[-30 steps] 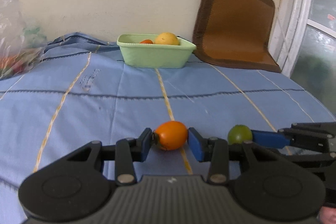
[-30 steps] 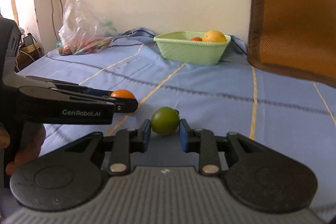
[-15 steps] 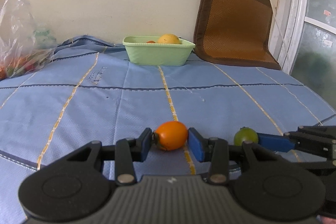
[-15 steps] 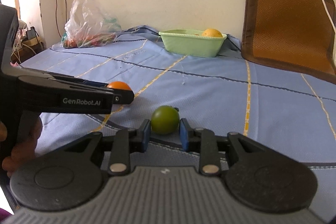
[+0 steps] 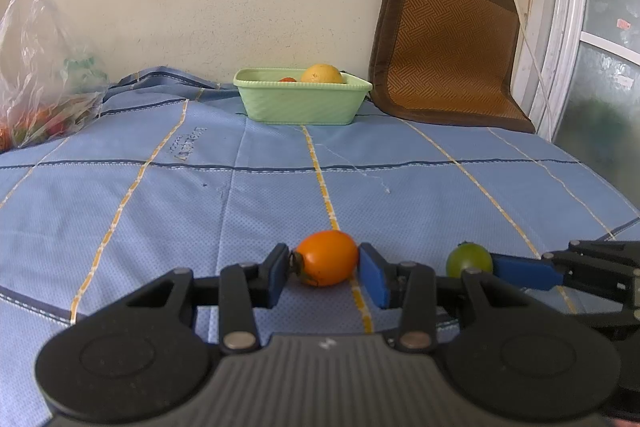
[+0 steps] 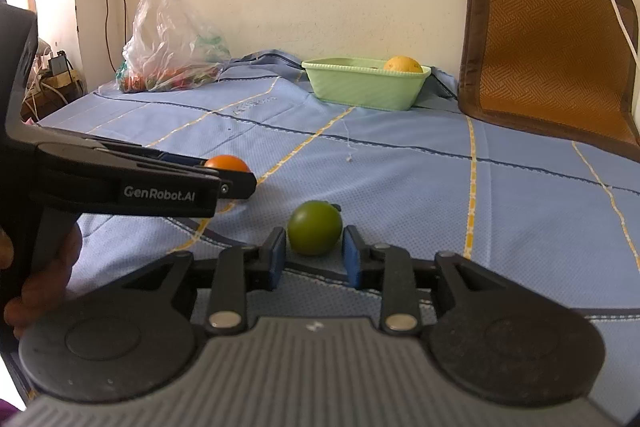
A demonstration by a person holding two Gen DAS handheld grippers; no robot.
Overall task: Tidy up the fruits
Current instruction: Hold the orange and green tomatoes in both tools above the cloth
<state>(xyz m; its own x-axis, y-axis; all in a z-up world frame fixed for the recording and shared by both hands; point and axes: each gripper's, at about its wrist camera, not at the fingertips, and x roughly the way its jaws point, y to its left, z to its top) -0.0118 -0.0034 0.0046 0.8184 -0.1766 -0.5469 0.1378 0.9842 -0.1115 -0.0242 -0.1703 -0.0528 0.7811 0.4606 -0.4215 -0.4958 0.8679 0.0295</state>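
An orange fruit (image 5: 326, 259) sits pinched between the blue pads of my left gripper (image 5: 324, 261), low over the blue sheet; the right wrist view shows that fruit (image 6: 226, 163) at the tip of the left gripper (image 6: 236, 183). A green fruit (image 6: 315, 233) lies on the sheet between the fingers of my right gripper (image 6: 314, 243). Its jaws are opening, with narrow gaps beside the fruit. The left wrist view also shows this green fruit (image 5: 469, 261) and a blue finger (image 5: 520, 271). A light green basket (image 5: 300, 103) (image 6: 360, 87) by the wall holds a yellow fruit (image 5: 322, 73) and a small orange one (image 5: 287, 79).
A blue bed sheet (image 5: 200, 187) with yellow lines covers the surface. A clear plastic bag (image 6: 168, 43) of produce lies at the back left. A brown woven mat (image 5: 444, 47) leans on the wall right of the basket. A hand (image 6: 40, 287) holds the left gripper.
The right gripper's pads have spread away from the green fruit, which they touched before. The orange fruit stays clamped in the left gripper. Both views show more wall above the basket.
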